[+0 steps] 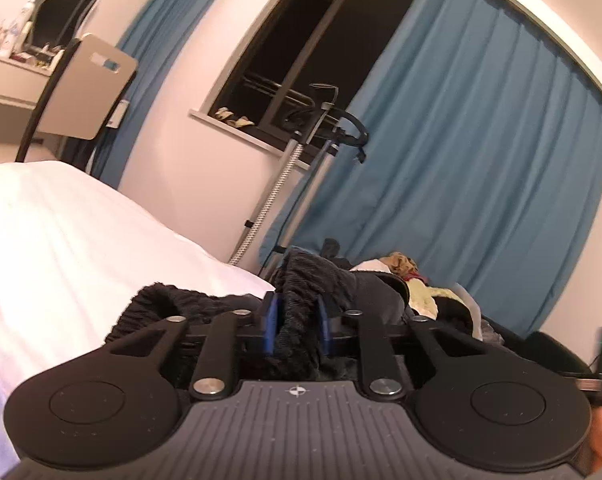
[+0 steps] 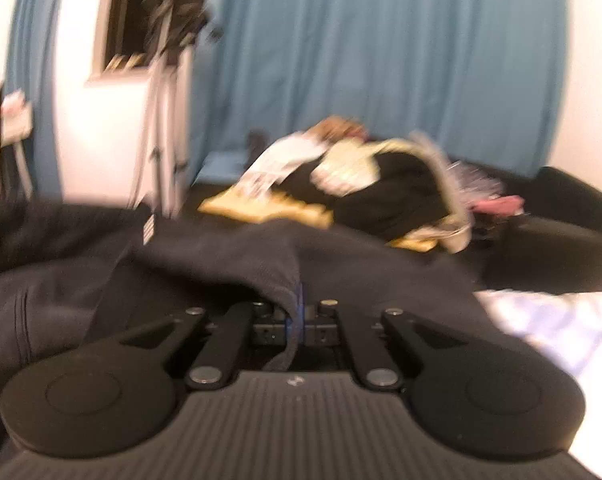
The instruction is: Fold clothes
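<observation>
The left gripper (image 1: 297,322) has its blue pads (image 1: 269,322) closed on a thick bunch of the dark fuzzy garment (image 1: 301,280), which rises between the jaws just beside the white bed's (image 1: 61,240) near edge, with bare sheet stretching away on the far side of that edge. The right gripper (image 2: 297,316) pinches a thin folded edge of what seems, through the blur, to be the same dark cloth (image 2: 221,264), its jaws nearly together. Beyond the garment lies a clothes pile (image 2: 361,184), with blue curtains (image 1: 481,140) behind it.
</observation>
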The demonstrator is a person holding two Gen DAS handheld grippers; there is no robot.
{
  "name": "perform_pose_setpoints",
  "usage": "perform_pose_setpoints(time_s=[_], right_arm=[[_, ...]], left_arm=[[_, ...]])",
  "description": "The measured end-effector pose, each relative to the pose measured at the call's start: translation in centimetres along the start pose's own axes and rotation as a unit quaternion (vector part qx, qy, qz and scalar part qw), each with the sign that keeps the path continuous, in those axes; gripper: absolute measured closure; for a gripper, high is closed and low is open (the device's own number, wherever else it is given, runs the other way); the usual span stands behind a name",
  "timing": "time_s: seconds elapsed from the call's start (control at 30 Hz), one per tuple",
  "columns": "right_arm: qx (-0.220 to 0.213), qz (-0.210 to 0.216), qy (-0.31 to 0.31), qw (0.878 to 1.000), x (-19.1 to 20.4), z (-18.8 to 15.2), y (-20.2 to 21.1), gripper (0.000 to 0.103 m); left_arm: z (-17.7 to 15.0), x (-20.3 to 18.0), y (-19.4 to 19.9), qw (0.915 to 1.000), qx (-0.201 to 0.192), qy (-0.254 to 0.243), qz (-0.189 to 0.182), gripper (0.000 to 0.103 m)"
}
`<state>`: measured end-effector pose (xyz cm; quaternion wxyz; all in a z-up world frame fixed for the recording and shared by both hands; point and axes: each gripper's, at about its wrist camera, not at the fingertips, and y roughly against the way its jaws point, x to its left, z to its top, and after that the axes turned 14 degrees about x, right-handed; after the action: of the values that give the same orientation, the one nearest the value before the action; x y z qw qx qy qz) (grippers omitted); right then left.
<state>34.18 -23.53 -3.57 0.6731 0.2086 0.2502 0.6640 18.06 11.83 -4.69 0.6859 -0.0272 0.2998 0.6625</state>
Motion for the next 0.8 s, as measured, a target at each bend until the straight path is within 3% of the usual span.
perform_pose_setpoints(time_s=[0.1,0.27,0.4,0.53,0.63,0.8], right_arm=[[-0.034,-0.026,-0.045,0.998,-4.5,0.3,4.0,0.100],[-0.073,-0.078,-0.119,0.987,-12.6,-0.2,10.9,0.100],[-0.076,-0.122,-0.198,0.970,-19.7,-2.4,14.8,0.100],[-0.070,-0.153,-0.269,0.948,-26.1,-6.5,17.9,0.100],[-0.039,-0.169,-0.311,0.935,-30.1,-10.9,18.4,0.099],[0.019,-0.160,-0.357,0.920,-32.6,-18.9,17.6,0.094]], left_arm=[[0.5,0.4,1.0,0.9999,-0.009,0.012,-0.008,0.095],[1.6,0.9,3.7,0.9985,-0.021,0.042,-0.029,0.096],[1.5,1.4,5.8,0.9974,-0.010,0.063,-0.035,0.096],[1.5,2.2,9.3,0.9950,0.004,0.093,-0.036,0.096],[1.5,3.8,11.8,0.9894,0.024,0.139,-0.032,0.096],[1.4,5.0,12.9,0.9838,0.065,0.165,-0.027,0.095]])
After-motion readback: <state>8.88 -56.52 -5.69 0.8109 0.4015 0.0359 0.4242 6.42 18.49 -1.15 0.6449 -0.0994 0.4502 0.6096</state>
